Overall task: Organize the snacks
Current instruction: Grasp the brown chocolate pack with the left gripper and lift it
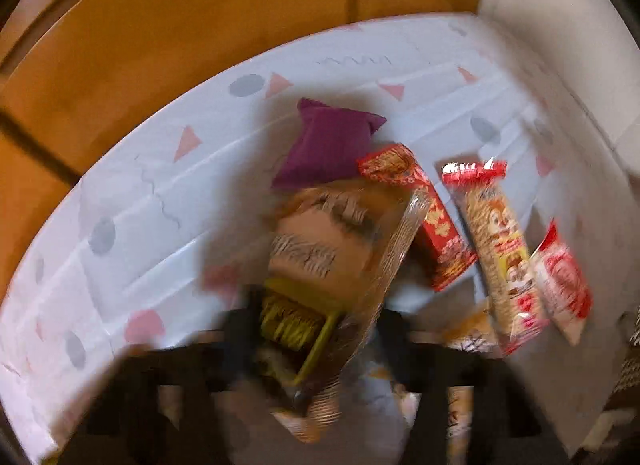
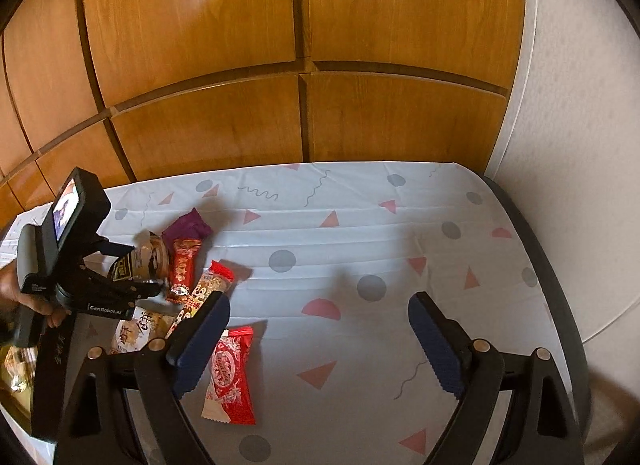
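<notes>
- At the far left edge of the right wrist view we see a dark-edged thing [image 2: 56, 349] with something golden behind it. It may be a box for the snacks, but we cannot tell what it is or what it holds.
- The left claw [image 1: 316, 329] appears to pinch the brown packet [image 1: 340, 241], which stands tilted above the bench [image 2: 400, 205]. The picture is blurred, so the hold may be only on the loose wrapper. In that case we judge the packet can slip out or turn.
- Inside its clear wrapper there seems to be a yellow tray. A hard squeeze could crush what is in it.
- Just beside it lie the purple packet [image 2: 188, 227], the red packet [image 2: 182, 265] and the long squirrel packet [image 2: 208, 289], close together. A claw coming down here could push a neighbour or catch two at once.
- The red-white packet [image 2: 230, 373] lies alone, near the left finger of the right claw.
- The right claw [image 2: 320, 325] is spread wide with nothing between its fingers, above a bare part of the bench.
</notes>
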Demonstrator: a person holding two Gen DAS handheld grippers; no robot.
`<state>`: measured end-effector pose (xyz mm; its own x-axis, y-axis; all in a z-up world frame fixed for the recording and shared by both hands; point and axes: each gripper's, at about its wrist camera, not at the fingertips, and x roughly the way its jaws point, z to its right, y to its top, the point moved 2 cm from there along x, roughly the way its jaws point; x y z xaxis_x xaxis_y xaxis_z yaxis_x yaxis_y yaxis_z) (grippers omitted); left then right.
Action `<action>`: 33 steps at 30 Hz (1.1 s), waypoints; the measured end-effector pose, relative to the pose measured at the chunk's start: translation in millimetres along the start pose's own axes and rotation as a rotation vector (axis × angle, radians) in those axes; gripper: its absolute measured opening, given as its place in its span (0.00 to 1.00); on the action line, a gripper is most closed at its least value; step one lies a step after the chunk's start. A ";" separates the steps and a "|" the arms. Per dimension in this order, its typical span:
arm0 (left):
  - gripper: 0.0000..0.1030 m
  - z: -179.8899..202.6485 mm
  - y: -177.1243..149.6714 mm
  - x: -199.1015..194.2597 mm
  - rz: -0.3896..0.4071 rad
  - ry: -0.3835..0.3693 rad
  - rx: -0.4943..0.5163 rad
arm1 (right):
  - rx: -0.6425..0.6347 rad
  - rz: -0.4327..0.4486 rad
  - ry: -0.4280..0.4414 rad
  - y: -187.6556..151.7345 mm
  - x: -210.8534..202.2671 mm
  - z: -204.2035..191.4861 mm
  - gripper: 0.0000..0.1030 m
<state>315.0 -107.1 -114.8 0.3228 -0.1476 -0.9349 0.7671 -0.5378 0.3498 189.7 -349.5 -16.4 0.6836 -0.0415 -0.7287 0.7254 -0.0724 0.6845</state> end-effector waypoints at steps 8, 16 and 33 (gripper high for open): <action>0.28 -5.9 -35.4 -41.6 0.048 0.065 -0.166 | -0.030 0.014 -0.019 -1.3 -1.1 -3.4 0.88; 0.28 44.5 -89.3 -121.5 0.186 0.038 -0.195 | -0.014 -0.007 -0.038 -2.1 3.6 2.3 0.88; 0.30 143.9 -203.0 -82.9 0.247 0.058 -0.007 | 0.081 -0.136 0.198 -18.9 21.6 -3.7 0.74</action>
<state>52.7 -105.2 -117.0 0.5321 -0.2264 -0.8158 0.6644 -0.4856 0.5681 191.1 -345.4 -45.0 0.5884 0.1700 -0.7905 0.8084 -0.1441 0.5707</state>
